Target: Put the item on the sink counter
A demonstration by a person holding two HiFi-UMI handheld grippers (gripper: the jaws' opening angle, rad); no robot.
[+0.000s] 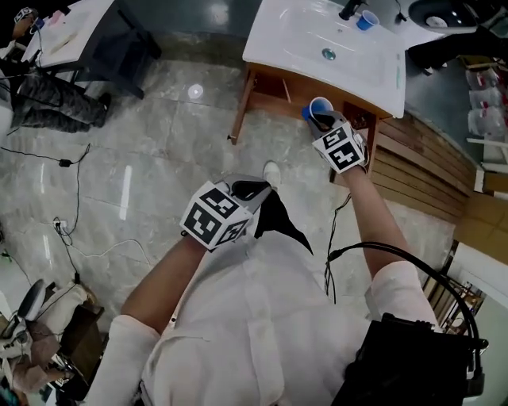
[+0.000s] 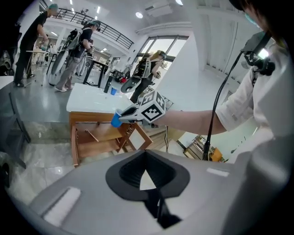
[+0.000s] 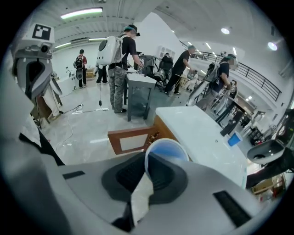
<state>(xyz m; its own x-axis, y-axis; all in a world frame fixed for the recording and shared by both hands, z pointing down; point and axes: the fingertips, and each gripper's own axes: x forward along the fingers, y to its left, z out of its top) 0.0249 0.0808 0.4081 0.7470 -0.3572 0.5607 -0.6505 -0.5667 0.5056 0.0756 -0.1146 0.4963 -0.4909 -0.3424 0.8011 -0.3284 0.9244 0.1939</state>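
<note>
The right gripper pinches a blue cup, the sink counter just ahead; the left gripper is closed and empty.

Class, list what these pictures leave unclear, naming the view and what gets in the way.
Blue cup, right gripper view: base hidden behind the grey body of the right claw.
Tap, head view: cut off by the top edge.
Second cup on the sink counter, right gripper view: too small to see inside.
</note>
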